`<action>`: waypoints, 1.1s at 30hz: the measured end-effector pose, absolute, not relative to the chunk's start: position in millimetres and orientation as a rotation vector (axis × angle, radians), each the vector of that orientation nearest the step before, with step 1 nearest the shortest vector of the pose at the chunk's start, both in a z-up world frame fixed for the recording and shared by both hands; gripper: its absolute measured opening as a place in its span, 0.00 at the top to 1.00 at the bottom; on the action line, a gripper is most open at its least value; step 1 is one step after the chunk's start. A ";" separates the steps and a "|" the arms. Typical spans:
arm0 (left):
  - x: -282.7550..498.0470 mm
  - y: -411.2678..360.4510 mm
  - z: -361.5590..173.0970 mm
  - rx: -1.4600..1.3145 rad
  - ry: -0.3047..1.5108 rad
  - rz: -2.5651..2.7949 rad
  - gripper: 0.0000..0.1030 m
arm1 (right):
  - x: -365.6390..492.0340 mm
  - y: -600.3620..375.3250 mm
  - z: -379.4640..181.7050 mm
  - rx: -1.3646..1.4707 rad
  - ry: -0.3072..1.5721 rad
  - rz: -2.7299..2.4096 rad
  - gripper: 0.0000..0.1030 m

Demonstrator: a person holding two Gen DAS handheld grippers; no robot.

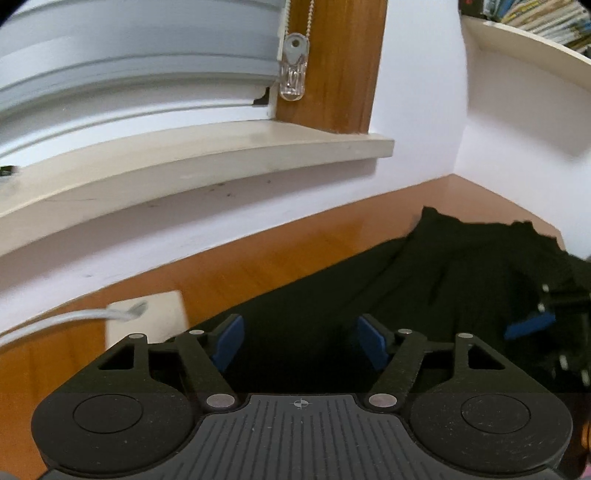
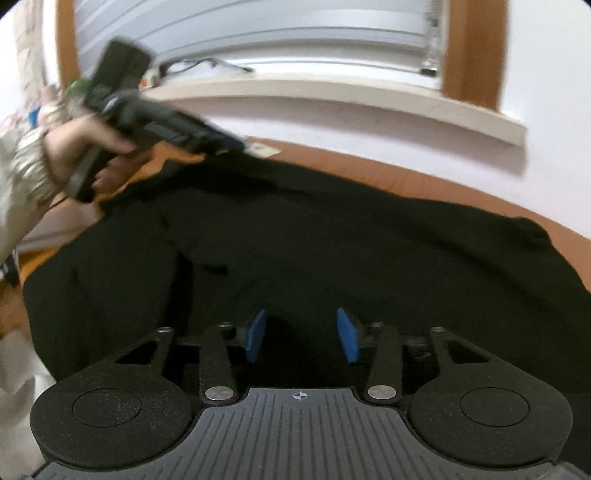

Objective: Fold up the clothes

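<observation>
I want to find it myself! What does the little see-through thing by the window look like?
Find the windowsill under the grey blind. At the blind's right edge, against the wooden frame, a bead chain ends in a clear plastic pull. Nothing else there is see-through.

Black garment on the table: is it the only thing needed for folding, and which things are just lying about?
For the job:
black garment
left gripper
right gripper

Lying about:
white cable
books on the shelf
blind cord pull
</observation>
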State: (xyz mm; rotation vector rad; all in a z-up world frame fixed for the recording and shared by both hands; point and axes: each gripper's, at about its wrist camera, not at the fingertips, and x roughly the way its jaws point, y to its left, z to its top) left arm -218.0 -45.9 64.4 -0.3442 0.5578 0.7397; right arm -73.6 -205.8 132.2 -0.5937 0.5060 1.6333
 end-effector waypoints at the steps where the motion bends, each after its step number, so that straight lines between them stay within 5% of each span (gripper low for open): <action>1: -214.5 -43.6 62.4 -0.348 0.557 0.738 0.29 | -73.2 -204.7 132.3 -0.590 0.504 1.630 0.56; 6: -196.9 -32.3 52.5 -0.369 0.552 0.730 0.28 | -65.1 -202.9 132.4 -0.565 0.507 1.645 0.95; 9: -198.8 -28.1 47.8 -0.393 0.548 0.734 0.28 | -61.9 -213.7 132.9 -0.554 0.493 1.659 0.98; 16: -198.4 -22.9 45.3 -0.412 0.570 0.743 0.26 | -44.5 -246.1 148.8 -0.494 0.509 1.681 0.95; 19: -190.0 -27.0 46.9 -0.371 0.590 0.746 0.25 | -26.8 -253.2 152.8 -0.453 0.521 1.640 0.88; 21: -184.4 -30.9 50.2 -0.349 0.583 0.728 0.26 | -11.3 -258.2 155.1 -0.420 0.520 1.589 0.72; 25: -166.4 -38.3 59.1 -0.337 0.551 0.640 0.36 | 24.4 -261.9 152.3 -0.389 0.516 1.436 0.64; 27: -151.3 -43.1 60.7 -0.314 0.559 0.599 0.50 | 45.8 -263.8 147.3 -0.375 0.526 1.347 0.64; 33: -111.8 -42.9 48.5 -0.258 0.658 0.599 0.56 | 110.0 -269.6 138.3 -0.308 0.581 1.138 0.65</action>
